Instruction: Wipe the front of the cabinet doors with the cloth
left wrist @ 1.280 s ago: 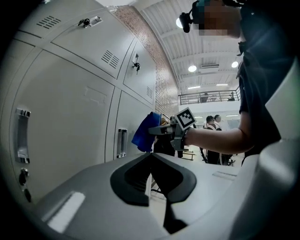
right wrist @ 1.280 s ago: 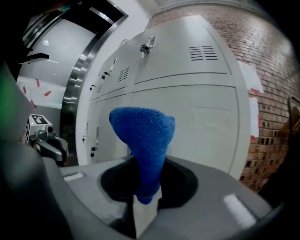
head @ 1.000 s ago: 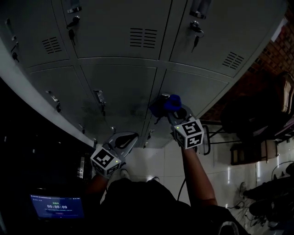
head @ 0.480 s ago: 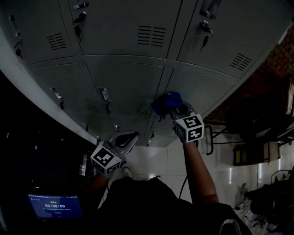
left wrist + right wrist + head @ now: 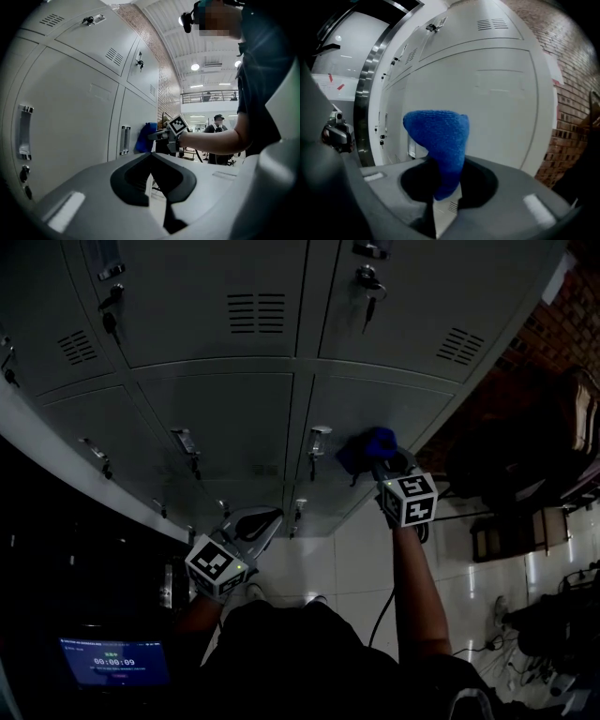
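A blue cloth (image 5: 367,448) is pinched in my right gripper (image 5: 382,468), which is shut on it. The cloth rests against the front of the lower right grey cabinet door (image 5: 412,413), to the right of that door's handle (image 5: 319,439). In the right gripper view the cloth (image 5: 438,138) sticks up out of the jaws and hides part of the door (image 5: 501,103). My left gripper (image 5: 270,518) hangs lower and to the left, away from the doors, shut with nothing in it. The left gripper view shows the cloth (image 5: 146,137) flat on the door beside the handle (image 5: 124,139).
Two rows of grey locker doors with vents, handles and keys (image 5: 367,289) fill the view. A brick wall (image 5: 562,329) and dark chairs (image 5: 511,474) stand to the right. White floor tiles (image 5: 328,559) lie below. A lit screen (image 5: 114,660) glows at the lower left.
My right gripper has slid the blue cloth to the right across the lower door, from beside the handle to further along the panel. The left gripper has held still.
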